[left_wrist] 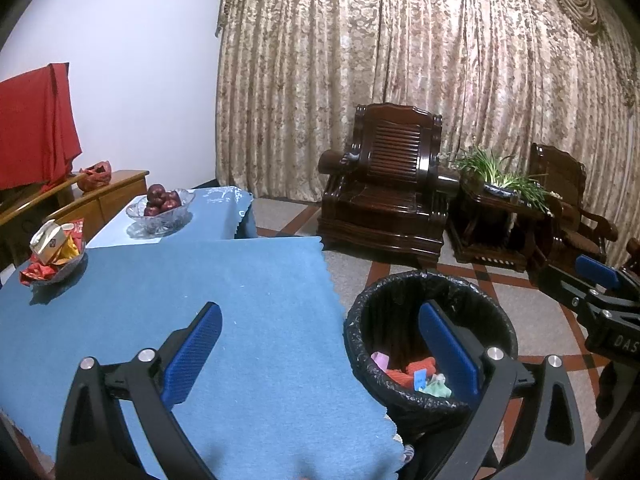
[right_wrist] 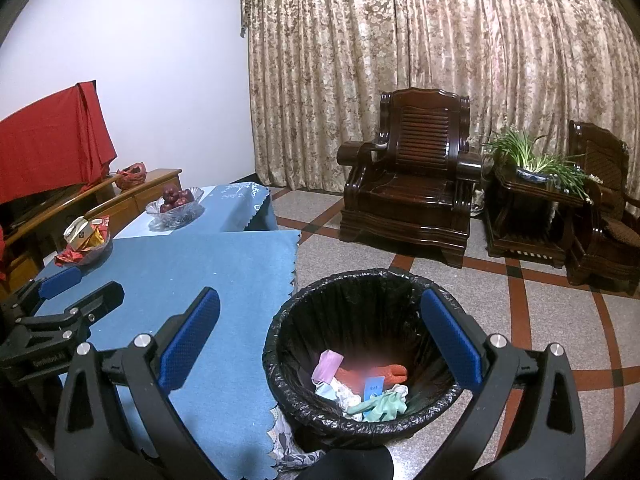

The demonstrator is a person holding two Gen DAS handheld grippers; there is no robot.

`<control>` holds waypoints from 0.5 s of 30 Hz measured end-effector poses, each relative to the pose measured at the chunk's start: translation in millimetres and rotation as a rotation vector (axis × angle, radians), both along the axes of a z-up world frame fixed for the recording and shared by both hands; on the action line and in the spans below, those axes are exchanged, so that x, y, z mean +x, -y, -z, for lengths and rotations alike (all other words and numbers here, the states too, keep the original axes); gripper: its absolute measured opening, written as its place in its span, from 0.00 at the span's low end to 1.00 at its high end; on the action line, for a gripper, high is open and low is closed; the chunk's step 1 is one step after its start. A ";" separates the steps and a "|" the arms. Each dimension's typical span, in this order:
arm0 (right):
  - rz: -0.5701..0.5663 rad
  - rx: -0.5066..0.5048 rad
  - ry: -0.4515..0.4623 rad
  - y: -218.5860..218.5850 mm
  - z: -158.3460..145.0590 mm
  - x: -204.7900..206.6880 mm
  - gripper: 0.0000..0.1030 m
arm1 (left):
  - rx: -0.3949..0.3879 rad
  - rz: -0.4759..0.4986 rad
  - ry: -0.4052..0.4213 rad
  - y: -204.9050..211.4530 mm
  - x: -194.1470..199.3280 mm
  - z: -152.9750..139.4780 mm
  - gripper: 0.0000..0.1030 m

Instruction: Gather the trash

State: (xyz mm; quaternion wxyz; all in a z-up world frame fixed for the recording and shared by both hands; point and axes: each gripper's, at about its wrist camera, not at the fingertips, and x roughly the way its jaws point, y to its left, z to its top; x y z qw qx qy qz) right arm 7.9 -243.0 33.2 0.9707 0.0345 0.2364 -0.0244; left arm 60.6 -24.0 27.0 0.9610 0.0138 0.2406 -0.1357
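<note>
A trash bin with a black liner (left_wrist: 432,280) (right_wrist: 344,284) stands on the floor at the right edge of the blue-clothed table (left_wrist: 224,288) (right_wrist: 192,264). Inside lie pink, orange, blue and green scraps (right_wrist: 356,384). My left gripper (left_wrist: 320,320) is open and empty, spanning the table's corner and the bin. My right gripper (right_wrist: 320,312) is open and empty above the bin. Each gripper shows at the edge of the other's view, the right one (left_wrist: 596,280) and the left one (right_wrist: 60,292).
A glass dish of wrappers and a small carton (left_wrist: 56,252) (right_wrist: 86,240) sits at the table's far left. A glass bowl of red fruit (left_wrist: 160,206) (right_wrist: 176,200) stands further back. Dark wooden armchairs (right_wrist: 408,200), a side table with a plant (right_wrist: 536,168) and curtains stand beyond.
</note>
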 end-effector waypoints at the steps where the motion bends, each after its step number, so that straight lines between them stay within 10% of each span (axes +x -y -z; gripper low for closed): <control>1: 0.000 0.001 0.000 0.1 0.0 0.0 0.95 | 0.000 -0.001 0.000 0.7 -0.3 0.1 0.94; 15: 0.000 0.001 0.000 0.3 0.7 -0.3 0.95 | 0.001 -0.002 -0.001 2.4 -0.7 -1.2 0.94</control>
